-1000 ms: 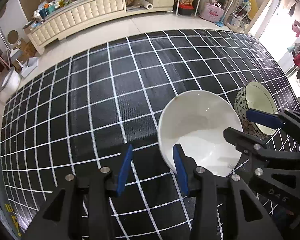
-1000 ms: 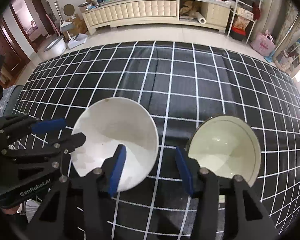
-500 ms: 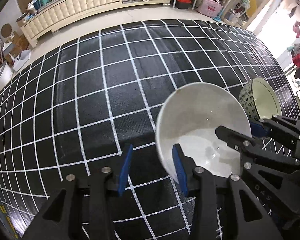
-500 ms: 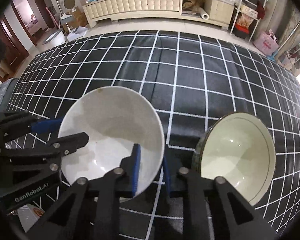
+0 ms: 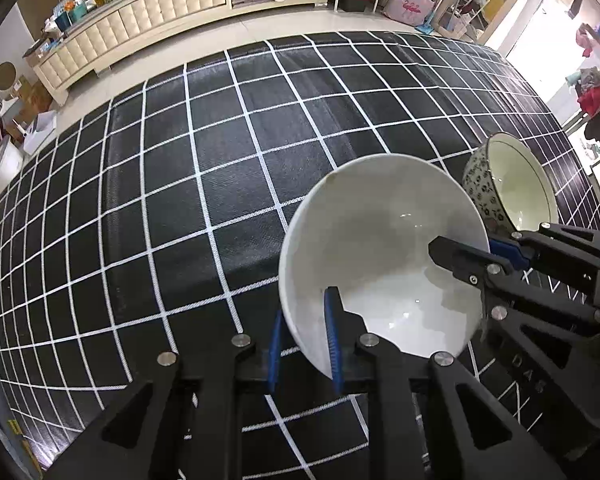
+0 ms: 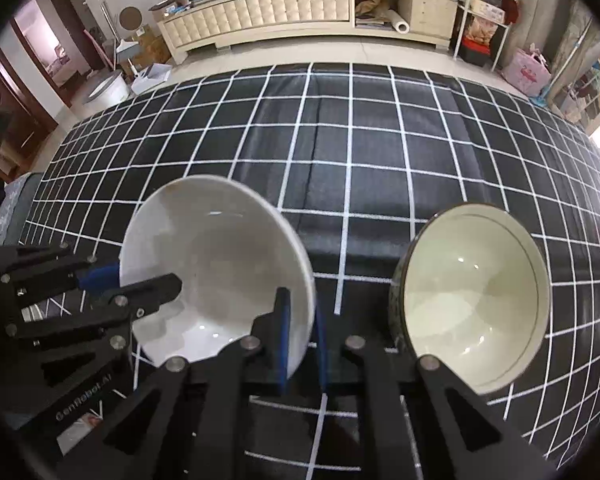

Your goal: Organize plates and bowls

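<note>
A plain white bowl [image 5: 380, 240] [image 6: 212, 248] sits on the black cloth with a white grid [image 5: 220, 160] [image 6: 340, 140]. My left gripper [image 5: 304, 344] [image 6: 112, 280] is closing its jaws on the bowl's left rim, with the blue pads pressing the wall from both sides. On the opposite rim, my right gripper [image 6: 302, 344] [image 5: 480, 250] is closing the same way, one pad inside and one outside. The white bowl looks tilted. Just to its right stands a flower-patterned bowl [image 5: 512, 184] [image 6: 472, 292] with a cream inside, close to the right gripper's outer finger.
The grid cloth stretches far ahead and to the left of the bowls. Beyond its far edge lie pale floor tiles and a long cream cabinet [image 6: 284, 4] loaded with clutter. A pink bag [image 5: 410, 2] and a shelf rack stand at the back right.
Both grippers have closed from open onto the white bowl's rim. The left one shifted right to straddle the wall. The bowl now looks nearer and more tilted.
</note>
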Demonstrator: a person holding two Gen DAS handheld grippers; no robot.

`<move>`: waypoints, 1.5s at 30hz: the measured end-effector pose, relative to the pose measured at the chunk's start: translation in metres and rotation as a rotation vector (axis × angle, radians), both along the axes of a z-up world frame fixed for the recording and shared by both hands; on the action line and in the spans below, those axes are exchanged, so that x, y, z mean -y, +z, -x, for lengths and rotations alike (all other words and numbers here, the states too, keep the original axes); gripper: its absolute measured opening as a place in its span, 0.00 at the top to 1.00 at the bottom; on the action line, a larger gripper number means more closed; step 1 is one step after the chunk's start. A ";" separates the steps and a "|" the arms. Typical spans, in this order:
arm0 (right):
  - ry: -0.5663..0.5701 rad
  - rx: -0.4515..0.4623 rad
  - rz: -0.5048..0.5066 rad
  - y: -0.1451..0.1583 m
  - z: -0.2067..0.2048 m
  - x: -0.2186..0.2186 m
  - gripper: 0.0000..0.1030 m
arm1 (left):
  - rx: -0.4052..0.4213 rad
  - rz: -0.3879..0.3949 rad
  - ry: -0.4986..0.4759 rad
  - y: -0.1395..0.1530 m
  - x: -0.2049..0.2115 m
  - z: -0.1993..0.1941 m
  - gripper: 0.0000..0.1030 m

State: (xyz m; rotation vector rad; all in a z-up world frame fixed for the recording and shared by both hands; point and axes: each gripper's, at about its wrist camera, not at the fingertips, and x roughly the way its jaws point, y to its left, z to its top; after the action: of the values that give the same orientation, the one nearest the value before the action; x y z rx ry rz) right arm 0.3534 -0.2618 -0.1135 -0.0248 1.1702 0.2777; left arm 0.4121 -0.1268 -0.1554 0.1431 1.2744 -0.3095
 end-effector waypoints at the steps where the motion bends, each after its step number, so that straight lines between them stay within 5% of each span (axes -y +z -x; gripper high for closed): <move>1: -0.004 0.003 0.000 0.002 0.003 -0.001 0.86 | 0.001 0.000 -0.001 0.002 -0.001 0.002 0.83; 22: -0.028 0.043 -0.099 0.058 0.073 -0.028 0.87 | 0.097 0.076 0.083 0.074 -0.048 0.089 0.87; 45: 0.036 0.006 -0.101 0.054 0.149 -0.077 0.87 | 0.109 0.087 0.164 0.079 -0.100 0.192 0.87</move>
State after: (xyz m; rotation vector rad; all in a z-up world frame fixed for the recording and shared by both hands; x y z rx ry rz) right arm 0.2042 -0.1844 -0.0590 0.0417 1.1498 0.3676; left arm 0.2199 -0.0271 -0.0762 -0.0184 1.1545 -0.2128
